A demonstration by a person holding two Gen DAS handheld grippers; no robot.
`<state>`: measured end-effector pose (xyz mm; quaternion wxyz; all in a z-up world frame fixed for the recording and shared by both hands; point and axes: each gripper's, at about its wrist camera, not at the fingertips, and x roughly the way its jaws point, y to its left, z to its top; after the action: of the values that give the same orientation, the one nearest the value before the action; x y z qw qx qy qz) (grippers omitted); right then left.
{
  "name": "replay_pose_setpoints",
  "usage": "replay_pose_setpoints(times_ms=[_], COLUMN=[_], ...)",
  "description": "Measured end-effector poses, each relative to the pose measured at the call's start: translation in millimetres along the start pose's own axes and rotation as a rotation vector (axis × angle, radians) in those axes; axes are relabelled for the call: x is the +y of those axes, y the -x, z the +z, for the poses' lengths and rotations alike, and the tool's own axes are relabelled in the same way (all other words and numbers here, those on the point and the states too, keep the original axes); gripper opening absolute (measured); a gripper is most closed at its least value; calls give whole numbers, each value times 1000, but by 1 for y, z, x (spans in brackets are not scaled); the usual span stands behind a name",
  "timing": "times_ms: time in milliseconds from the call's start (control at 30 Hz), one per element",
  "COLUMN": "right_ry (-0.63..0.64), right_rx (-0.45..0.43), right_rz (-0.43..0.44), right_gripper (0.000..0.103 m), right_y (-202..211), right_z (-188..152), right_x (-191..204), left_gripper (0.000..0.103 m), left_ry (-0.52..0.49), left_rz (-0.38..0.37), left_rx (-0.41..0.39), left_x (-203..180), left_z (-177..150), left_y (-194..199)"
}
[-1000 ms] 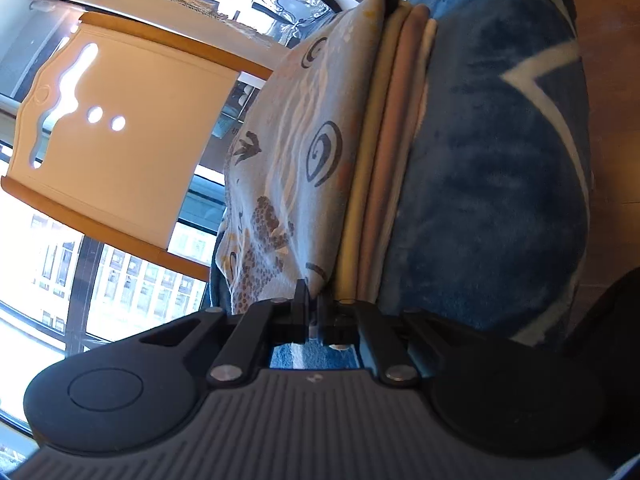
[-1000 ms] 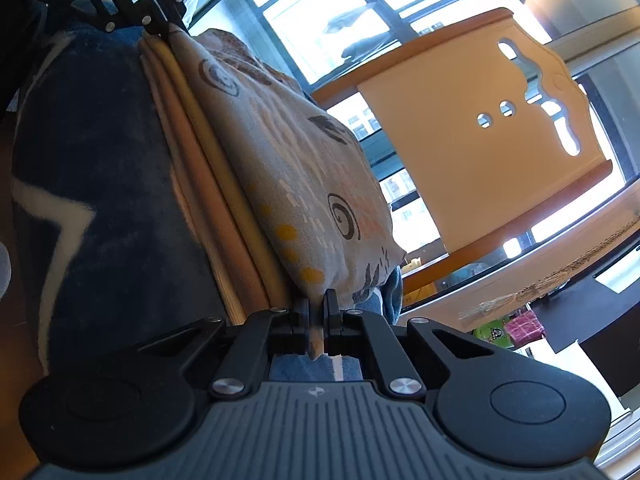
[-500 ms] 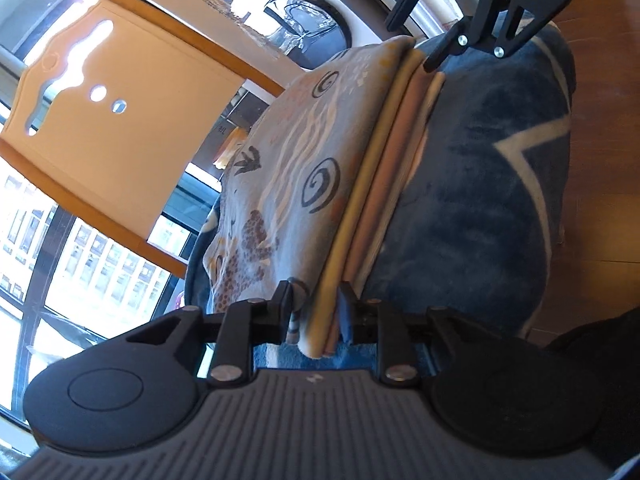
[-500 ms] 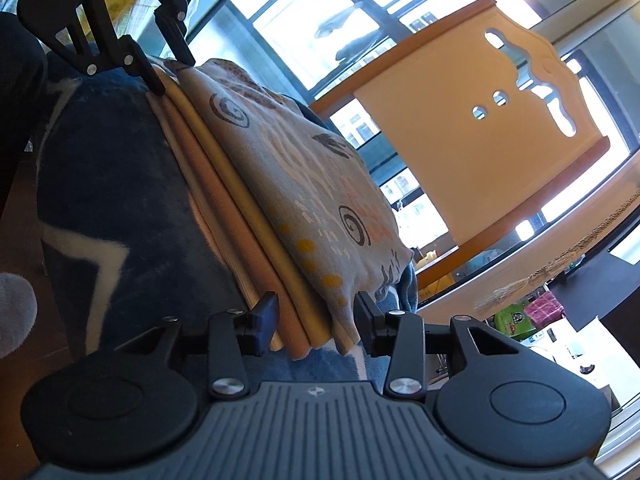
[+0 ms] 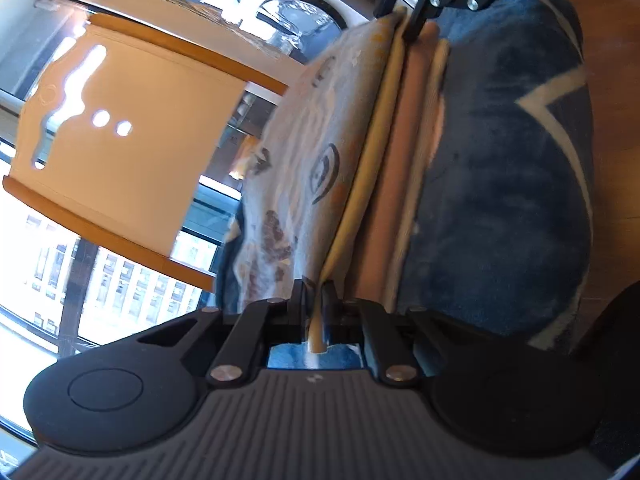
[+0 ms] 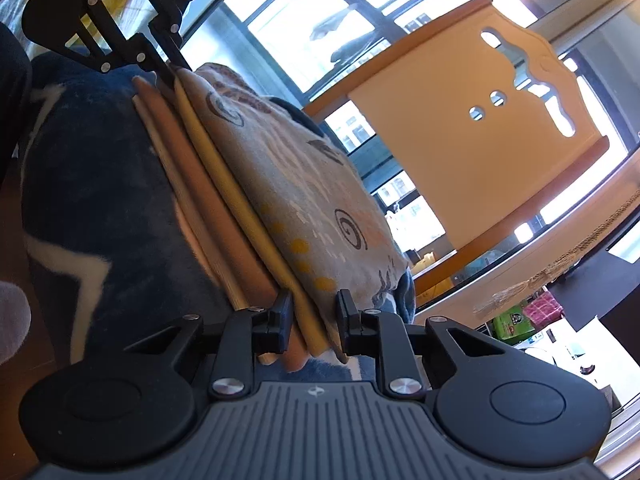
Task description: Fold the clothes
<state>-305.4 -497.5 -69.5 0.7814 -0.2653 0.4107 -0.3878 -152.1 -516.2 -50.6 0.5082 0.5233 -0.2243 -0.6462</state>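
In the left wrist view, the left gripper [image 5: 314, 294] has its fingers drawn narrow, pinching the near edge of a yellow layer of the folded clothes [image 5: 384, 184]; a strip of that fabric hangs down between the fingers toward the gripper body. In the right wrist view, the right gripper [image 6: 314, 312] has its fingers parted wider, straddling the near corner of the same stack; the yellow and tan layers sit in the gap, and whether the pads press on them cannot be told.

The stack shows several flat layers on edge: a pale printed garment [image 6: 296, 184] with spiral marks, orange dots and brown figures, then yellow, tan and cream folds. It lies on a dark blue plush blanket [image 5: 504, 184] with white lines, which covers a wooden surface [image 5: 612, 40].

At the far end of the stack in each view, the opposite gripper's dark linkage reaches the edge of the layers.

Beyond the clothes stands an orange chair back [image 6: 476, 152] with a wavy cut-out and two round holes, in front of large windows [image 6: 304, 12] bright with daylight. At the lower right of the right wrist view, a green package [image 6: 512, 322] and a pink item [image 6: 544, 308] sit on a distant surface; any print on them is too small to read. No other writing is legible.
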Motion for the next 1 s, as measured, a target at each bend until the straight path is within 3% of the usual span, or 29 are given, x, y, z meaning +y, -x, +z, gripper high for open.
replay_pose_setpoints(times_ms=[100, 233, 400, 533, 567, 633, 700, 767, 833, 1000], right_ry=[29, -36, -288, -602, -680, -815, -920, -999, -1064, -1144], right_rx=[12, 16, 61, 116, 135, 168, 183, 189, 198, 231], right_rz=[5, 11, 84, 151, 162, 178, 178, 164, 156, 165], right_gripper=[23, 26, 37, 54, 57, 76, 87, 100, 102, 103], right_y=[-4, 2, 15, 25, 26, 30, 40, 49, 58, 71], right_z=[-4, -4, -10, -22, -25, -30, -34, -35, -34, -28], right_x=[8, 0, -10, -19, -21, -24, -26, -29, -31, -33], left_gripper=[5, 6, 10, 38, 38, 41, 57, 88, 101, 102], left_ry=[6, 152, 351, 548, 600, 711, 826, 917, 972, 1091], left_rz=[-19, -47, -60, -59, -59, -66, -89, -100, -97, -100], left_rx=[19, 34, 90, 130, 136, 151, 160, 144, 120, 106], left_x=[-7, 6, 18, 27, 29, 35, 43, 46, 47, 51], left_z=[-3, -5, -11, -12, -12, -12, -11, -9, -5, 0], left_y=[-2, 7, 22, 35, 40, 48, 53, 61, 68, 78])
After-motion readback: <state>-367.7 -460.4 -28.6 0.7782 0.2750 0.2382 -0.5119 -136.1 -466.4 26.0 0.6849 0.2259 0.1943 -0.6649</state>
